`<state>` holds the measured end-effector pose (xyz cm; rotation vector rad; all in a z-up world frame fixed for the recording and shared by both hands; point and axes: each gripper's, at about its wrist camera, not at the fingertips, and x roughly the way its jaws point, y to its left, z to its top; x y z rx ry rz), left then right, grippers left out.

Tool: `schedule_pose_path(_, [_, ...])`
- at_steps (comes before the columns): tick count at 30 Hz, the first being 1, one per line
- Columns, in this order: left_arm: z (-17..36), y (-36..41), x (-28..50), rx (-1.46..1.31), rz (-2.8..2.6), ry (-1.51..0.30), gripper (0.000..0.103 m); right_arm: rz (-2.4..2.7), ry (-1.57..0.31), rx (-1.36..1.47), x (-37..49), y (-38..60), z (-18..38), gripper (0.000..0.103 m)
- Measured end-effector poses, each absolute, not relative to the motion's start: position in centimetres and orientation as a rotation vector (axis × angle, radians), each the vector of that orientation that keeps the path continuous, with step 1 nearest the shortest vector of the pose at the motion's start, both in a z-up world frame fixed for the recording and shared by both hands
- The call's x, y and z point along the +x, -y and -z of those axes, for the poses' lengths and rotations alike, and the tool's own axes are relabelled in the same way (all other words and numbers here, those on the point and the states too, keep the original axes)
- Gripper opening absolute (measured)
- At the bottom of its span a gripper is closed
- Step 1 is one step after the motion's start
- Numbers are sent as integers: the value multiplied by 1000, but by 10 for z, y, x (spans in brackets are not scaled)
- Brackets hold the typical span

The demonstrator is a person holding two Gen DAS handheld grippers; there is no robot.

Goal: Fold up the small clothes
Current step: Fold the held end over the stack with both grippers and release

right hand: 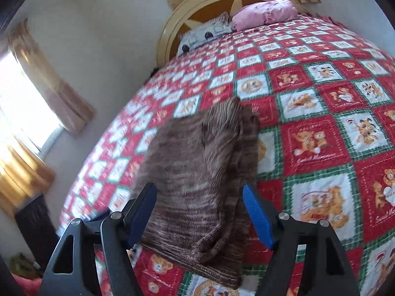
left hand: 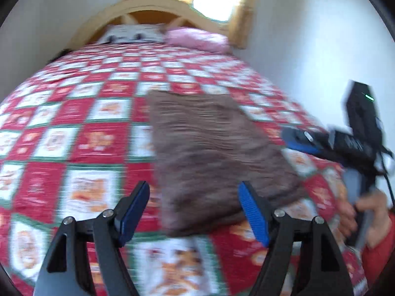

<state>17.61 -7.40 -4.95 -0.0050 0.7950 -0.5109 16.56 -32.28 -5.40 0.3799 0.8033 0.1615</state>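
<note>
A brown striped knit garment lies folded into a long rectangle on the patchwork quilt. My left gripper hovers at the garment's near left corner, jaws wide and open, with nothing pressed between the blue pads. In the right wrist view the same garment stretches away from me. My right gripper stands open over its near end, and the cloth shows between the pads without being pinched. The right gripper also appears at the right of the left wrist view, held by a hand in a red sleeve.
The red, white and green quilt covers the whole bed. A pink pillow and a grey-white cushion lie by the curved wooden headboard. A white wall runs along one side. Curtained windows stand on the other.
</note>
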Motion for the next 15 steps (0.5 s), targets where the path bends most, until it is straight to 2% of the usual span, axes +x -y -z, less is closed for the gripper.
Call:
schedule_pose_path(2, [53, 76, 188, 46, 416, -811, 77, -127, -841, 312, 171, 314, 66, 55])
schedule_pose_path(4, [54, 73, 192, 81, 369, -811, 77, -84, -891, 260, 173, 307, 81, 30])
schedule_pose_path(5, [54, 74, 192, 99, 350, -804, 77, -76, -884, 254, 171, 307, 82, 27])
schedule_pose_path(7, [57, 73, 196, 124, 340, -793, 77, -58, -874, 268, 166, 310, 82, 14])
schedule_pose_path(10, [56, 75, 190, 158, 330, -777, 77, -51, -850, 310, 155, 314, 80, 8])
schedule_pose_path(15, [52, 77, 192, 150, 346, -767, 77, -10, -798, 339, 130, 316, 75, 7])
